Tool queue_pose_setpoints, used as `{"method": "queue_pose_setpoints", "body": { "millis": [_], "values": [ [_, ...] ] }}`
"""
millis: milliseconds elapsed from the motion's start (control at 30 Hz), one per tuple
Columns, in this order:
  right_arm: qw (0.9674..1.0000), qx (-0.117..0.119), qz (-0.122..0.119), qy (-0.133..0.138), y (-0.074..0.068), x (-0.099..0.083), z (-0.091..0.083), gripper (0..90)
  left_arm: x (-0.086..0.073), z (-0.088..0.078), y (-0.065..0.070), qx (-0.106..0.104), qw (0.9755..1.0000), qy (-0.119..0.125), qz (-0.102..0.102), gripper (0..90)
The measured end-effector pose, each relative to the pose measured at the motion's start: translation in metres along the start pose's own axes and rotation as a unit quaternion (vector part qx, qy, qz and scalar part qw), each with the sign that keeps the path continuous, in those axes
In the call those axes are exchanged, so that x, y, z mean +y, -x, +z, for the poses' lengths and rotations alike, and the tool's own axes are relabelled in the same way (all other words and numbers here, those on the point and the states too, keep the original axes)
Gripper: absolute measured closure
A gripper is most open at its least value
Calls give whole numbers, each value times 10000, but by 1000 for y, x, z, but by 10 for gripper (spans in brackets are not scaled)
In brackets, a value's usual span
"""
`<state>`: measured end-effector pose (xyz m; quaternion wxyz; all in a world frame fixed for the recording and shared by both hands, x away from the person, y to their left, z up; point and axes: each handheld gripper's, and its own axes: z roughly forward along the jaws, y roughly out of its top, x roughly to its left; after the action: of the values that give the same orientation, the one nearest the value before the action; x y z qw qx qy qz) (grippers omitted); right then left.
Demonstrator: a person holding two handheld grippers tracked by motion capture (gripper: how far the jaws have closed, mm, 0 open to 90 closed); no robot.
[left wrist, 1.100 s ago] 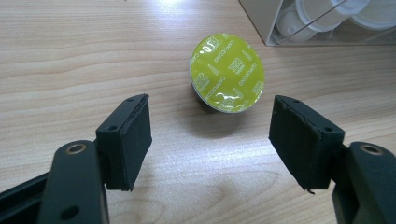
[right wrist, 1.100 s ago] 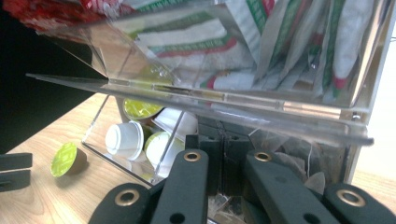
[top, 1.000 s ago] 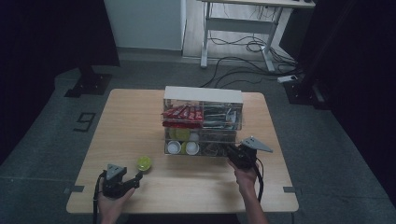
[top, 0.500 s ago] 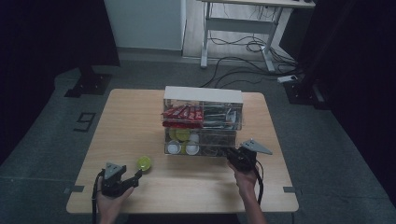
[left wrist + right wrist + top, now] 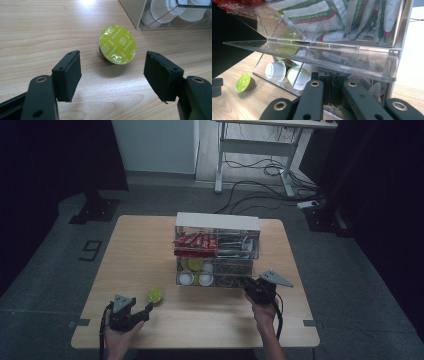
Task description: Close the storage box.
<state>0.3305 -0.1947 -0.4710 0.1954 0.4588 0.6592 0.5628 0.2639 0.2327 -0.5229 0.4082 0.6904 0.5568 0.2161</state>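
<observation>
A capsule with a lime-green foil lid (image 5: 117,45) lies on the wooden table, tilted on its side, just beyond my left gripper (image 5: 112,75). That gripper is open, with its pads apart on either side of the capsule and not touching it. From above, the capsule (image 5: 154,294) sits ahead of the left gripper (image 5: 145,309). My right gripper (image 5: 332,83) is shut, its pads pressed together at the lower front of the clear acrylic organizer (image 5: 372,70). Whether it pinches a clear edge cannot be told. It meets the organizer's (image 5: 218,221) front right corner in the high view, right gripper (image 5: 250,290).
The organizer's lower bin holds white and green capsules (image 5: 275,71). Its upper tier holds red packets (image 5: 195,241) and paper sachets (image 5: 352,15). Bare table (image 5: 200,320) lies in front between the hands. The table's front edge is close behind both hands.
The right gripper has crept slightly left and back toward the person at the organizer's front. The left gripper and the green capsule have stayed put.
</observation>
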Motion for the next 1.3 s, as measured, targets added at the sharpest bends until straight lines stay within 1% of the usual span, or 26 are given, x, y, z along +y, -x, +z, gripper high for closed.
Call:
{"method": "queue_pose_setpoints", "body": {
  "millis": [300, 400, 433, 700, 1000, 1300],
  "values": [
    [10000, 25, 36, -81, 1, -2, -4, 889, 1, -2, -1, -6, 10000, -15, -10, 305],
    [9999, 26, 34, -96, 1, -3, -5, 889, 1, -2, -1, -20, 10000, -13, -23, 305],
    [9999, 26, 33, -115, 0, -4, -6, 889, 1, -1, -1, -54, 10000, -29, -13, 305],
    [9998, -1, 34, -189, 0, -10, -8, 886, 1, -2, 0, -9, 10000, 8, -14, 305],
    [9996, -31, 16, -295, 2, -15, -8, 886, 0, -1, 0, -27, 10000, -41, -4, 306],
    [9991, -80, 62, -403, 6, -21, -5, 886, -1, 0, 0, -42, 10000, -64, -5, 306]
  ]
}}
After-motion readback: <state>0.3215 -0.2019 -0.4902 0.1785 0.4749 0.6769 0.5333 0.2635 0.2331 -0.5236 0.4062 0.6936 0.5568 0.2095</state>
